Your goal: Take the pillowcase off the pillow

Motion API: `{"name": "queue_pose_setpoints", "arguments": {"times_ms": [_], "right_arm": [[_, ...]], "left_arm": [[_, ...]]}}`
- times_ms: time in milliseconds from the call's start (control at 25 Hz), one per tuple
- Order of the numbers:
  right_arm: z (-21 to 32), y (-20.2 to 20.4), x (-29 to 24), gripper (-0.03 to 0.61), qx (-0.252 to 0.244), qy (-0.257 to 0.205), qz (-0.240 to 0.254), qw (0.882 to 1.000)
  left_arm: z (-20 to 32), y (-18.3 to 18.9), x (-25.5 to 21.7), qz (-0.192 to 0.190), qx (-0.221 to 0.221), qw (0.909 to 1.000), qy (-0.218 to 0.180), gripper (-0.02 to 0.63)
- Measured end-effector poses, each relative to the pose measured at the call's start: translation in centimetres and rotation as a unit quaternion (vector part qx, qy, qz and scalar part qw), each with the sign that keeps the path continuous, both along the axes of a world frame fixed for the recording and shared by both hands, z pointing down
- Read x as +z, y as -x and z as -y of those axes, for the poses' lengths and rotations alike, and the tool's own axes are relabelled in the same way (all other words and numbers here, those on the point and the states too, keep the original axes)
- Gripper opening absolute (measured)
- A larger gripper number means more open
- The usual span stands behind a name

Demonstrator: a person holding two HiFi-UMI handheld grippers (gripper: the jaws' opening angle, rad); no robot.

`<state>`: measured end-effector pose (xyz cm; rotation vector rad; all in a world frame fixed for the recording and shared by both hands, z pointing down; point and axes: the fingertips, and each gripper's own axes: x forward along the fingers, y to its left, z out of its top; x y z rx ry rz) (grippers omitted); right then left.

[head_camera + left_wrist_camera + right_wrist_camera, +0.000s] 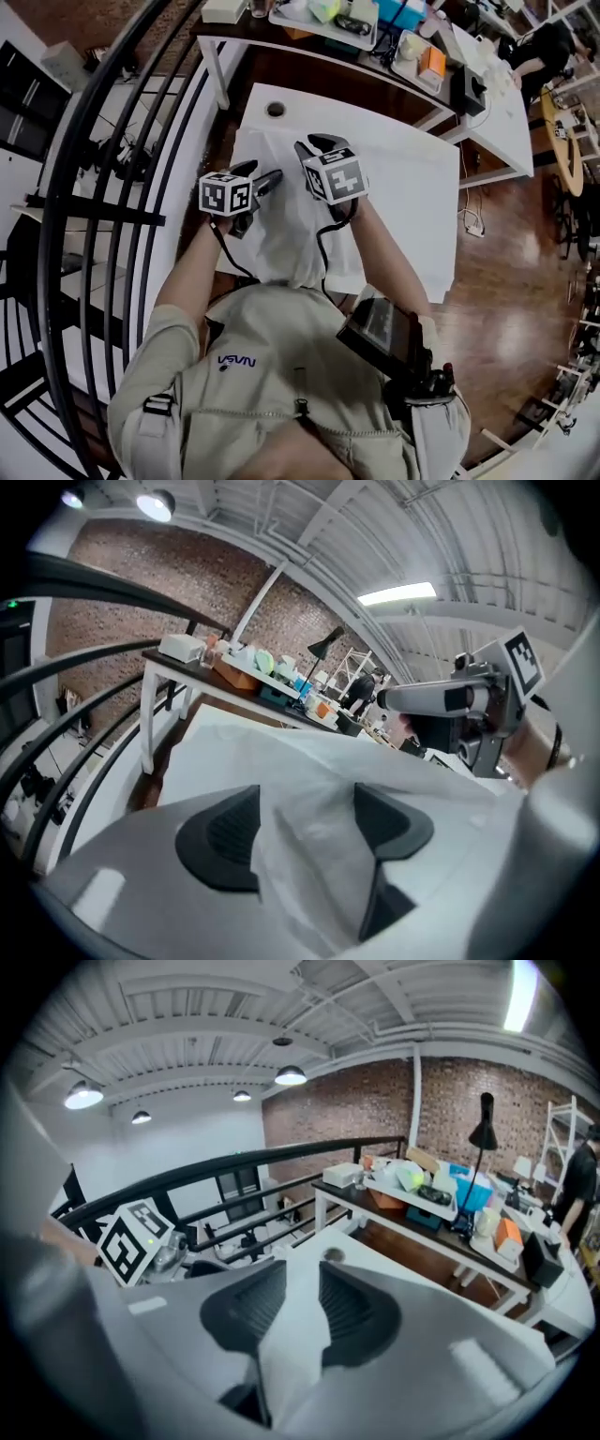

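Observation:
The white pillowcase (281, 234) lies bunched on the white table (412, 187) in front of me, and I cannot tell the pillow apart from it. My left gripper (267, 180) is low over its left part. In the left gripper view the left gripper (307, 803) stands wide open, a loose fold of the pillowcase (319, 846) lying between the pads without being pressed. My right gripper (314, 150) is just to the right of it. In the right gripper view the right gripper (302, 1288) is shut on a strip of the pillowcase (291, 1354) that fills the narrow gap.
A black curved railing (94, 187) runs along the left of the table. Behind stands a second table (356, 19) crowded with boxes and tools. A person (548, 47) sits at the far right. A round cable hole (275, 110) marks the table's far left corner.

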<state>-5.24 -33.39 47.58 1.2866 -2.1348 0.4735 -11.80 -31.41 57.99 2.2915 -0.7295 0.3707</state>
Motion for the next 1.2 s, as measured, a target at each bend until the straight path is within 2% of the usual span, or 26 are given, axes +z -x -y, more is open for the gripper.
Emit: {"name": "queue_pose_setpoints", "arguments": {"times_ms": [120, 200, 280, 320, 360, 400, 440, 480, 640, 800, 920, 1000, 1080, 1200], "right_arm": [[2.1, 0.7, 2.5, 0.114, 0.014, 0.038, -0.029, 0.999], [2.9, 1.2, 4.4, 0.129, 0.01, 0.067, -0.051, 0.996], [3.2, 1.3, 6.5, 0.145, 0.003, 0.099, -0.084, 0.992], [3.0, 1.3, 7.4, 0.146, -0.002, 0.112, -0.102, 0.988], [2.9, 1.2, 8.0, 0.146, -0.006, 0.118, -0.119, 0.986], [2.8, 1.2, 8.1, 0.131, -0.01, 0.115, -0.132, 0.985], [3.0, 1.2, 7.8, 0.045, -0.011, 0.104, -0.14, 0.985], [3.2, 1.0, 7.3, 0.009, -0.008, 0.091, -0.144, 0.985], [3.8, -1.5, 5.0, 0.008, 0.034, 0.054, -0.159, 0.985], [3.9, -7.2, 3.0, 0.008, 0.107, 0.033, -0.161, 0.981], [1.5, -13.0, 2.3, 0.008, 0.201, 0.049, -0.132, 0.969], [0.0, -16.0, 2.1, 0.008, 0.244, 0.044, -0.1, 0.964], [-1.2, -18.3, 2.3, 0.008, 0.271, 0.034, -0.091, 0.958], [-2.5, -19.2, 3.8, 0.008, 0.288, 0.041, -0.081, 0.953]], "left_arm": [[0.1, -1.4, 0.9, -0.022, 0.017, 0.9992, 0.03, 0.31], [-0.7, -2.4, 0.5, -0.034, 0.037, 0.9982, 0.032, 0.23], [-1.9, -3.2, -0.1, -0.026, 0.061, 0.9977, 0.012, 0.112], [-2.5, -3.4, -0.3, -0.015, 0.075, 0.9971, -0.005, 0.071], [-3.2, -3.4, -0.5, -0.002, 0.088, 0.9958, -0.025, 0.055], [-3.8, -3.3, -0.7, 0.01, 0.099, 0.994, -0.045, 0.046], [-4.2, -3.1, -0.9, 0.017, 0.108, 0.9921, -0.062, 0.043], [-4.6, -2.9, -1.2, 0.02, 0.114, 0.9904, -0.075, 0.04], [-6.0, -1.5, -3.2, 0.013, 0.118, 0.9868, -0.11, 0.035], [-7.2, 0.3, -5.8, -0.016, 0.09, 0.9863, -0.137, 0.032], [-8.1, 1.7, -7.7, -0.033, 0.074, 0.9828, -0.166, 0.031], [-8.2, 2.3, -9.0, -0.04, 0.066, 0.9797, -0.185, 0.029], [-7.7, 2.5, -9.0, -0.04, 0.062, 0.9792, -0.189, 0.028], [-5.3, 2.1, -5.9, -0.025, 0.048, 0.9888, -0.139, 0.029]]}}
